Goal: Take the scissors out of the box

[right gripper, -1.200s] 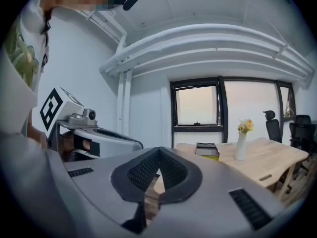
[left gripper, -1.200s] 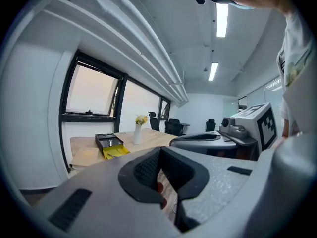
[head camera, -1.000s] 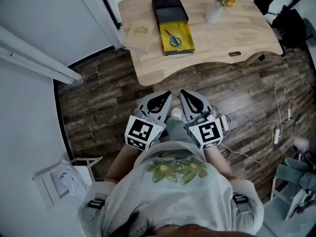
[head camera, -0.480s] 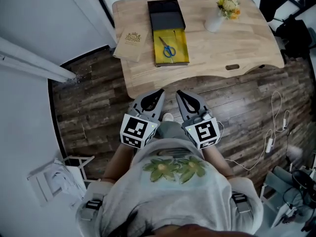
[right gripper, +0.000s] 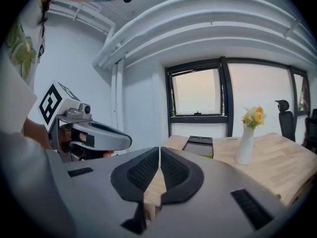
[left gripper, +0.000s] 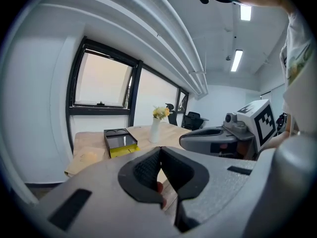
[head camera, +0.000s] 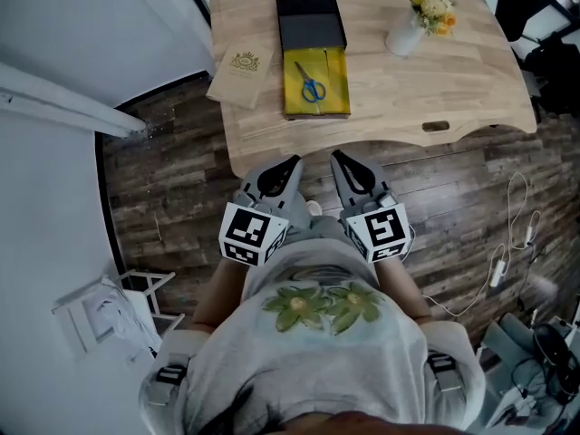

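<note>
Blue-handled scissors [head camera: 313, 86] lie flat on the yellow lining of the open box [head camera: 292, 80], in the half of the box nearest the person; the box's black half lies beyond them. Their long axis runs nearly along the length of the box, slightly skewed. The blades point away from the person, toward the black half, and the handle loops face the box's near end wall. The box rests on a pale wooden surface [head camera: 453, 80]. A tan booklet [head camera: 240, 72] lies just beside the box's left wall, and a white vase of flowers [head camera: 419, 24] stands well to the right of the box. The left claw [head camera: 290, 163] and the right claw [head camera: 339, 158] are each pressed together on nothing, held side by side over the floor, well short of the box.

Risks, as judged:
- A claw that reaches the box unopened cannot take the scissors.
- Under a shallow pinch, the thin flat metal may slide toward a box wall.
- A grip on one loop alone may let the blades swing apart.
- A dragging lift may push the box toward the booklet.
</note>
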### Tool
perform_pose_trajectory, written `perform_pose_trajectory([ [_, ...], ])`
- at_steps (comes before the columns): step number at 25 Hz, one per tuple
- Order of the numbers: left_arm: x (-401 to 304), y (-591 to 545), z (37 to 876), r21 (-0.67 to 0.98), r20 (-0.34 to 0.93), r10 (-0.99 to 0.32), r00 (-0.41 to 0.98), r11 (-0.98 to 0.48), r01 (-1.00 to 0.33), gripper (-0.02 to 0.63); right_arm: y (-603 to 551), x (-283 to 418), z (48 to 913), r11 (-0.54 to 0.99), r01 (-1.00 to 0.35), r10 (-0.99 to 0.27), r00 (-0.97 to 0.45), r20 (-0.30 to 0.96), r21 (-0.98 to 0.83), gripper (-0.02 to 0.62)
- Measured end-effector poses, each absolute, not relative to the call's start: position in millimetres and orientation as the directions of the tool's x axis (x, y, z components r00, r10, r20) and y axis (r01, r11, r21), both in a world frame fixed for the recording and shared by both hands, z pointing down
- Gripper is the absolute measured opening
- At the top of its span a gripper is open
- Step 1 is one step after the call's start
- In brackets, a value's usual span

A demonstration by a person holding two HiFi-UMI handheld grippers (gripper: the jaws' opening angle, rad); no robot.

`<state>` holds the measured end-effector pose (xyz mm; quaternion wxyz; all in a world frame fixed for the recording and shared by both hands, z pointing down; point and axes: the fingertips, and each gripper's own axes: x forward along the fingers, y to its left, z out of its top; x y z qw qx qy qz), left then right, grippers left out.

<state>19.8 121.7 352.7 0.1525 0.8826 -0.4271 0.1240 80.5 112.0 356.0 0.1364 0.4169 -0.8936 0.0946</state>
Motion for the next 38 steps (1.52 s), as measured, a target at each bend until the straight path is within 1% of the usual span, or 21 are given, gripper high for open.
perform_pose_trajectory([
  [6, 23.4, 100.0, 360.7, 0.16, 0.378, -0.707, 0.597, -0.586, -0.795, 0.008, 96.4, 85.2, 365.3, 0.629, -0.775, -0.718, -0.612, 0.332, -0.069, 0.008],
  [18, 15.8, 26.4, 394.6, 0.194, 0.444, -0.68, 0.583, -0.562, -0.804, 0.008, 31.0, 91.3, 410.3, 0.622, -0.778, -0.671, -0.587, 0.454, -0.086, 0.01],
  [23, -6.7, -4.4, 416.0, 0.192, 0.495, -0.662, 0.563, -0.548, -0.814, 0.008, -2.4, 77.8, 424.3, 0.639, -0.763, -0.634, -0.592, 0.498, -0.094, 0.043],
  [27, -22.7, -34.6, 421.4, 0.188, 0.505, -0.666, 0.548, -0.535, -0.823, 0.008, -24.6, 71.7, 429.9, 0.647, -0.758, -0.617, -0.583, 0.529, -0.082, 0.057],
  [32, -27.4, -63.8, 427.7, 0.202, 0.505, -0.651, 0.567, -0.549, -0.811, 0.008, -50.8, 63.3, 446.9, 0.631, -0.77, -0.607, -0.564, 0.56, -0.092, 0.069],
  [38, -35.7, -75.3, 458.4, 0.237, 0.542, -0.611, 0.577, -0.547, -0.803, 0.008, -72.6, 51.4, 478.8, 0.619, -0.779, -0.581, -0.542, 0.607, -0.103, 0.089],
])
